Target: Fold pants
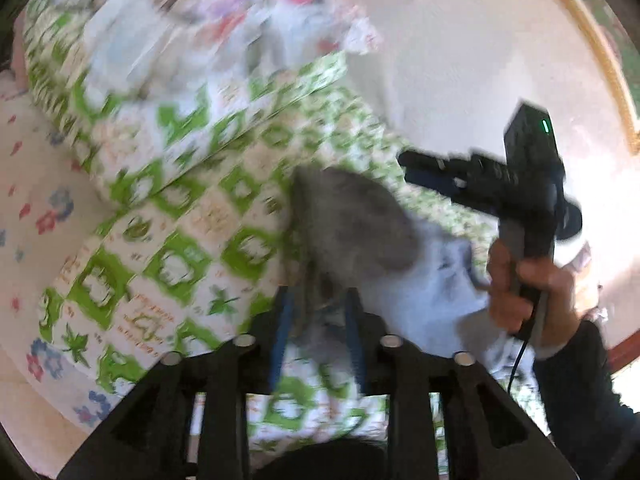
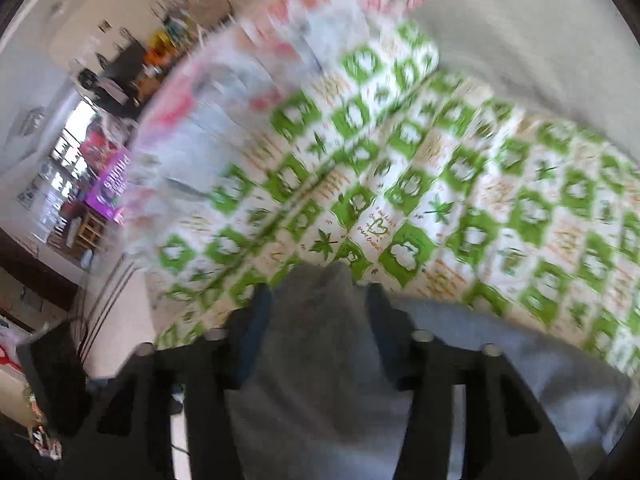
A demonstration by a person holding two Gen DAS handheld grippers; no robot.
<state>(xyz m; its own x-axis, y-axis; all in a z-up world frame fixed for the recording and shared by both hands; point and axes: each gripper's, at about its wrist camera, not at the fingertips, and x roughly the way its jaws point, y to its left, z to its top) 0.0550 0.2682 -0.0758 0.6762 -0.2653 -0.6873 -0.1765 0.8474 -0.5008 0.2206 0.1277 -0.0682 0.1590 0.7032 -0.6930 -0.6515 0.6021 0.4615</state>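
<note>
Two grippers over bed, both frames motion-blurred. Left gripper (image 1: 320, 308) clenched on bunched grey pants (image 1: 352, 224), blue pads pinching fabric; cloth rises toward 12 o'clock from its tips. Right gripper (image 2: 318, 300) grasping same pants (image 2: 320, 360), fabric filling gap between jaws, draping toward 4 o'clock. Green-and-white patterned quilt (image 2: 460, 184) beneath. Hand (image 1: 524, 284) gripping right tool at 3 o'clock in left view.
</note>
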